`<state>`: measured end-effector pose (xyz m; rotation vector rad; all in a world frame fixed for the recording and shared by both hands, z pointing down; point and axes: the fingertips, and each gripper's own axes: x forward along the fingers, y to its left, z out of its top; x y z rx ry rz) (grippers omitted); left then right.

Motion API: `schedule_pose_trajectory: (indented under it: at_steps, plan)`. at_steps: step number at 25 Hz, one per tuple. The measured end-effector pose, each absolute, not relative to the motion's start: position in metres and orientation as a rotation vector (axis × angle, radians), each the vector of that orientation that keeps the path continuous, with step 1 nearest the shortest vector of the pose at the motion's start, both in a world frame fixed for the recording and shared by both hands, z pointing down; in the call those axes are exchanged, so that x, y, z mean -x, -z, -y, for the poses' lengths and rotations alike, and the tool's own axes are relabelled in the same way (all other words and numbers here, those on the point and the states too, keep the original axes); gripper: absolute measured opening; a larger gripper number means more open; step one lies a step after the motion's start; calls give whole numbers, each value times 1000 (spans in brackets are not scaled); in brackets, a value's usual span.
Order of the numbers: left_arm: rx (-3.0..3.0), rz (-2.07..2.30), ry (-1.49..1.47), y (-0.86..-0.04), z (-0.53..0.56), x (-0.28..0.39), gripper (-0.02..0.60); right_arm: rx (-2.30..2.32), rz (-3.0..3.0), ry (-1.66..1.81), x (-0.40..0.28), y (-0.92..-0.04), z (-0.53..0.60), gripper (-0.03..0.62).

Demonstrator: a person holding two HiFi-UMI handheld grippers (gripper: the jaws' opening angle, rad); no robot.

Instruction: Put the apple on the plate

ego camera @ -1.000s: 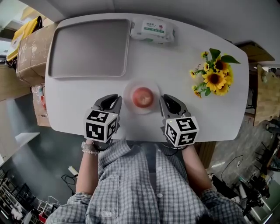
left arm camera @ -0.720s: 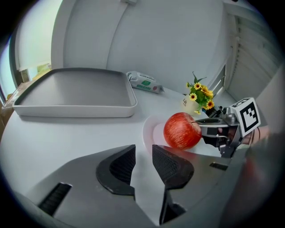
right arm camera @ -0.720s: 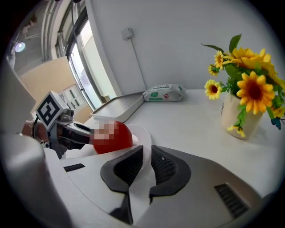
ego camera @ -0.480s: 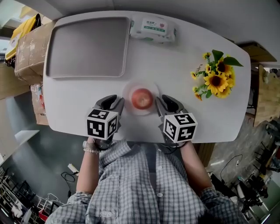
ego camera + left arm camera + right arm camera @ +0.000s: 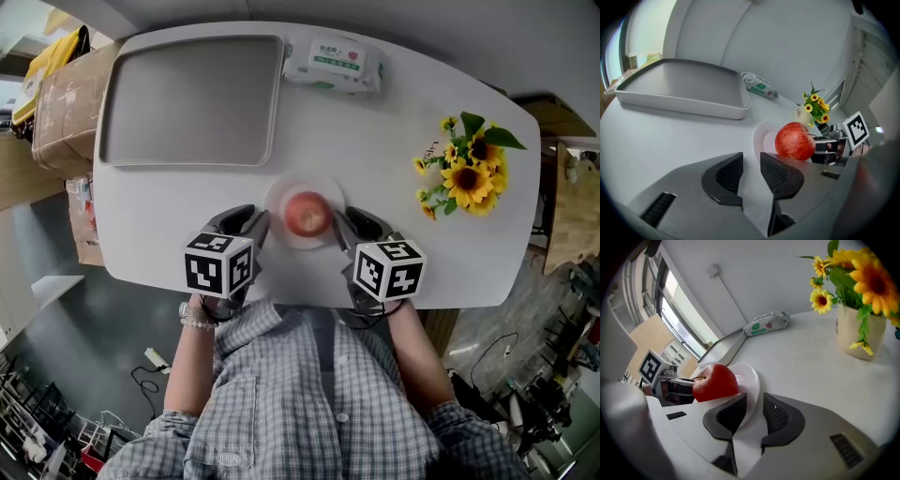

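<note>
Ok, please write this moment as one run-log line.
red round apple: on small white plate | left gripper: empty, jaws slightly apart, beside plate | right gripper: same, opposite side | task: looks done

The person wears a shirt [image 5: 309, 394] with grey and white checks, a chest pocket [image 5: 230, 412] and pushed-up sleeves [image 5: 155, 442]. A bead bracelet [image 5: 193, 324] circles one wrist. The left gripper [image 5: 251, 218] and right gripper [image 5: 351, 221] are grey, with black bumpy pads [image 5: 729, 174]. Each carries a cube [image 5: 218, 266] with black-and-white squares.
</note>
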<state>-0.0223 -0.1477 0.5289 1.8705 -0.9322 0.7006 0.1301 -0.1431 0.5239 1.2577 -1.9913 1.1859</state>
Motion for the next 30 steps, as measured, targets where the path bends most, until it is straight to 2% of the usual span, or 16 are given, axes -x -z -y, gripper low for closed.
schedule_pose_trajectory:
  at_steps: [17, 20, 30]
  plan:
    - [-1840, 901, -706, -531, 148, 16, 100, -1243, 1935, -1229, -128, -528, 142, 87]
    - [-1833, 882, -694, -531, 146, 12, 66, -1244, 1935, -1256, -128, -528, 143, 86]
    - [-1734, 841, -581, -532, 146, 13, 51, -1287, 1899, -1341, -129, -528, 143, 75]
